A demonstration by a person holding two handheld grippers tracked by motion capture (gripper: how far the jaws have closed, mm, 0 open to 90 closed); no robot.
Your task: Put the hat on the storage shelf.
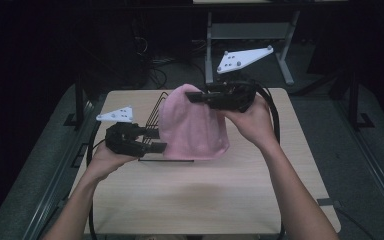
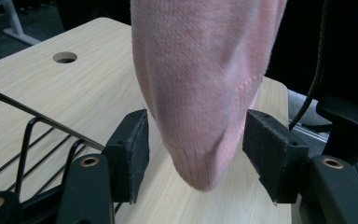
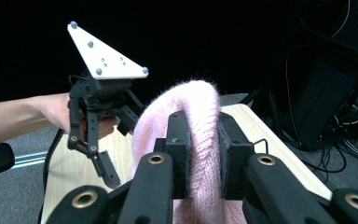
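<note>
Right hand-held gripper point(image 3: 200, 154) (on pink knit point(image 3: 191, 112))

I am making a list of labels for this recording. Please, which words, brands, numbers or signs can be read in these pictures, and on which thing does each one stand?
None can be read.
Pink knitted cloth: plain knit, no tag or label in sight.
Grey three-cornered plates: only small dots, no writing.
Left tool, right tool, wire rack, wooden table: no markings.
</note>
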